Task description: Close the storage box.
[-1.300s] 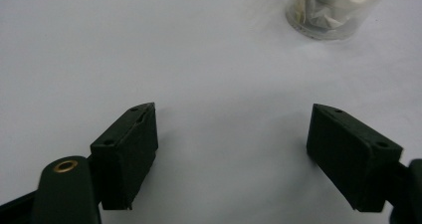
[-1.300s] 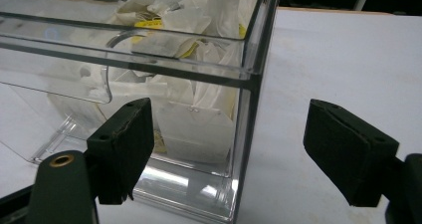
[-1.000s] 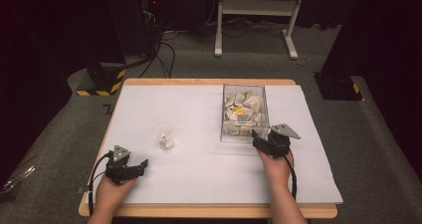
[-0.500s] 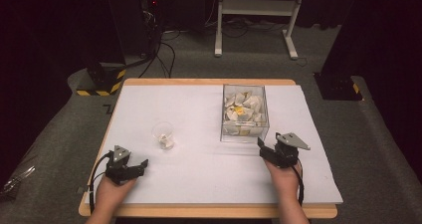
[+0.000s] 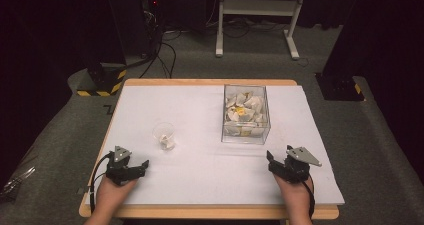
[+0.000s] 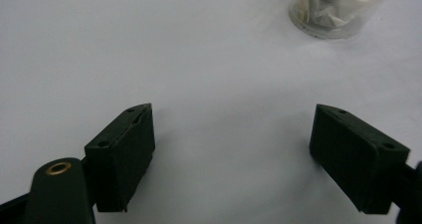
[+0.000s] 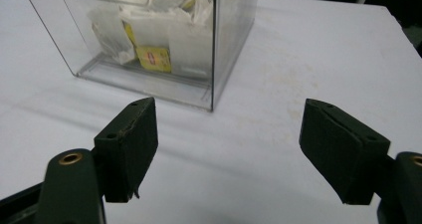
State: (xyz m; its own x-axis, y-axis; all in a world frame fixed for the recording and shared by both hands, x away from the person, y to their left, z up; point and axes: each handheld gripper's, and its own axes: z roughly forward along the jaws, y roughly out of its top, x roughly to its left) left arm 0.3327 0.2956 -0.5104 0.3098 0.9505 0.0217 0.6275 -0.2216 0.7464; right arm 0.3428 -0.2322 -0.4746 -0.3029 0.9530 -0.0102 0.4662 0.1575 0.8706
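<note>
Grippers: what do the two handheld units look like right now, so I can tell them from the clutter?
Both are black. The left gripper and right gripper each carry a grey three-cornered plate on top and trail a black cable. Their fingers are blocky black pads with small screw holes, and a brass-coloured rivet sits on the arm behind.

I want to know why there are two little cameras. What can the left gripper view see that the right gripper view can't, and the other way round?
Left gripper view: a small clear plastic cup with crumpled white paper inside, far ahead of its fingers.

Right gripper view: a clear square plastic box packed with white and yellow tea bag packets, close ahead, and the dark floor past the table's far edge.

Both: two black fingers standing wide apart with nothing between them, above the white table cover.
</note>
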